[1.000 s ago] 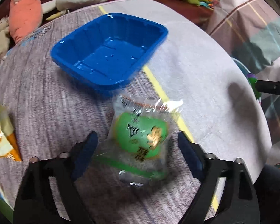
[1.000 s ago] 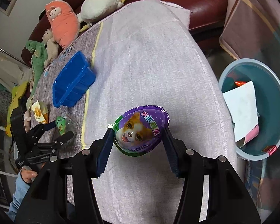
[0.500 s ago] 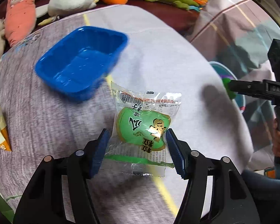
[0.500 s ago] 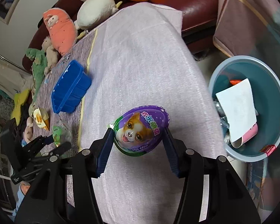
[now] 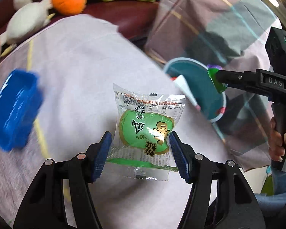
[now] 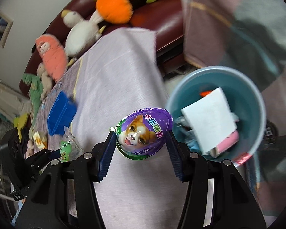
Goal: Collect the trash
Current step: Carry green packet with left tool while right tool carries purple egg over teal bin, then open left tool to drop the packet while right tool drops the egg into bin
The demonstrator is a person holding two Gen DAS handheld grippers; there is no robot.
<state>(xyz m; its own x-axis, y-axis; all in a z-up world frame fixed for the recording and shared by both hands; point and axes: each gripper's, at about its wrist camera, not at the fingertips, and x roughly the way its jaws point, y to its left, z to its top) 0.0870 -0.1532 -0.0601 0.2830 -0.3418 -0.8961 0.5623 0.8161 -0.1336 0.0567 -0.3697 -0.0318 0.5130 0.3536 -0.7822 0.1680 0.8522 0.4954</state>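
Observation:
A clear wrapper with a green snack print (image 5: 145, 131) hangs above the cloth-covered table (image 5: 82, 72), pinched by my left gripper (image 5: 140, 153). In the right wrist view the same wrapper (image 6: 67, 147) shows at lower left in that gripper (image 6: 53, 155). My right gripper (image 6: 140, 150) is shut on a purple egg-shaped package with a puppy picture (image 6: 144, 133), held over the table's right edge beside the teal trash bin (image 6: 255, 103). From the left wrist view, the right gripper (image 5: 218, 80) holds the egg package (image 5: 215, 76) over the bin (image 5: 198, 87).
A blue plastic tray (image 5: 13, 108) lies on the table at left, with a small orange-yellow wrapper (image 6: 39, 138) beyond it. Plush toys (image 6: 112, 7) line the dark red sofa (image 6: 162, 28) behind. The bin holds white paper (image 6: 209, 122) and other scraps. A checked blanket (image 5: 228, 24) hangs right.
The left gripper shut on the green wrapper, lifted it off the table and carried it rightward toward the bin. The right gripper moved the egg package nearer the bin.

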